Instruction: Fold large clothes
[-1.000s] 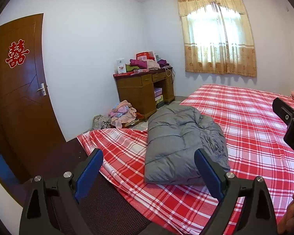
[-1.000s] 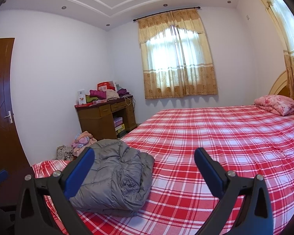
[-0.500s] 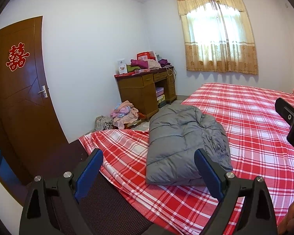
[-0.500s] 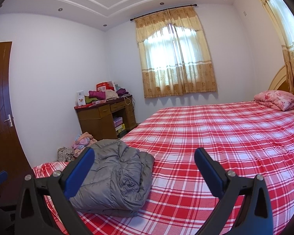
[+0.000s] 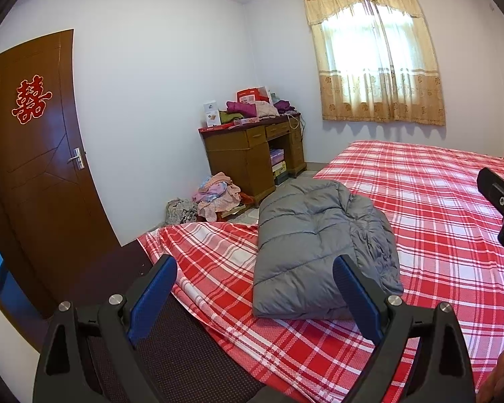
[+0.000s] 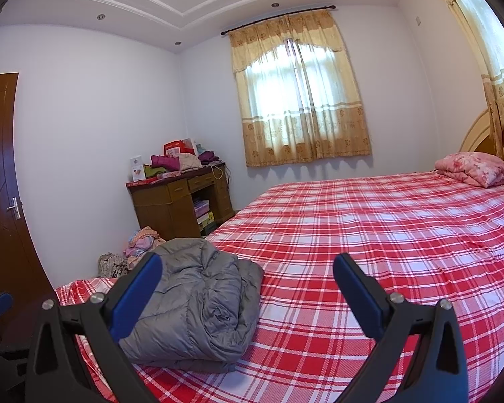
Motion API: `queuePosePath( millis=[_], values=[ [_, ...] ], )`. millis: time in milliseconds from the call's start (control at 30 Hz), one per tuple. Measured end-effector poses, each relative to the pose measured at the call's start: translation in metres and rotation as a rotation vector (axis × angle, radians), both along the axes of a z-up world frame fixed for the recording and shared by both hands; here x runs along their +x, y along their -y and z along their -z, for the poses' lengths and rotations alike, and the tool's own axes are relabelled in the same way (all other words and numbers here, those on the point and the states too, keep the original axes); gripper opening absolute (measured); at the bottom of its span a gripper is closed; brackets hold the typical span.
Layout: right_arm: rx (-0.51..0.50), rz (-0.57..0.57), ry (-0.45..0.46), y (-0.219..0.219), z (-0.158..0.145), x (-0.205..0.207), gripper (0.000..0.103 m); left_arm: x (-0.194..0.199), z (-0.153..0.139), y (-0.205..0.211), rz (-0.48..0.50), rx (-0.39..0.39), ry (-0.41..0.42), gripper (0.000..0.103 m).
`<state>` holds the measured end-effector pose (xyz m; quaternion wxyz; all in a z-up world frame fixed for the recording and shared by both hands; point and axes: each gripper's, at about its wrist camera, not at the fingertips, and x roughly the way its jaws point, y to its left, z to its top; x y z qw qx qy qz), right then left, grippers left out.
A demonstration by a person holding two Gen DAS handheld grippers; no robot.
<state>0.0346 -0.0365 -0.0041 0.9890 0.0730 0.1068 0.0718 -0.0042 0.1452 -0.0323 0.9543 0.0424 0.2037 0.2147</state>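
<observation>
A grey puffer jacket [image 5: 316, 245] lies folded into a thick rectangle near the foot corner of the red plaid bed [image 5: 436, 221]. It also shows in the right wrist view [image 6: 198, 305] at lower left on the bed [image 6: 369, 235]. My left gripper [image 5: 255, 285] is open and empty, held back from the jacket over the bed's corner. My right gripper [image 6: 248, 285] is open and empty, held above the bed to the right of the jacket. Part of the right gripper [image 5: 502, 201] shows at the left view's right edge.
A wooden desk [image 5: 252, 154] piled with clothes and boxes stands by the far wall, with a heap of clothes [image 5: 215, 194] on the floor beside it. A brown door [image 5: 37, 174] is at left. A pink pillow [image 6: 473, 168] lies at the headboard. A curtained window [image 6: 302, 94] is behind.
Both grippers have drifted slightly, the views tilting up a little. The jacket has not moved and both grippers stay open.
</observation>
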Motion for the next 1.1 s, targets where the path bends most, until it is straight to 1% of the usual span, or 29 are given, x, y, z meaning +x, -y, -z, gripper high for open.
queuePosePath(
  millis=[133, 300, 533, 667, 733, 900, 1100],
  values=[
    [-0.001, 0.004, 0.006, -0.001, 0.0, 0.0, 0.103, 0.001, 0.001, -0.001, -0.017, 0.012, 0.004, 0.094],
    [-0.004, 0.007, 0.003, -0.004, 0.001, 0.0, 0.103, 0.002, 0.001, -0.003, -0.053, 0.054, 0.023, 0.094],
    [-0.002, 0.007, -0.002, -0.004, 0.001, 0.001, 0.103, 0.005, 0.001, -0.014, -0.054, 0.001, 0.018, 0.094],
    [-0.001, 0.009, -0.005, -0.003, 0.003, 0.001, 0.103, 0.008, 0.002, -0.021, 0.002, -0.063, 0.008, 0.094],
    [0.0, 0.01, -0.011, -0.003, 0.004, 0.002, 0.103, 0.01, 0.004, -0.023, 0.02, -0.083, 0.003, 0.094],
    [0.002, 0.009, -0.021, -0.003, 0.006, 0.005, 0.103, 0.015, 0.008, -0.019, -0.009, -0.029, -0.01, 0.094],
    [0.005, 0.015, -0.033, 0.0, 0.008, 0.009, 0.103, 0.023, 0.013, -0.027, -0.035, -0.045, -0.037, 0.094]
  ],
)
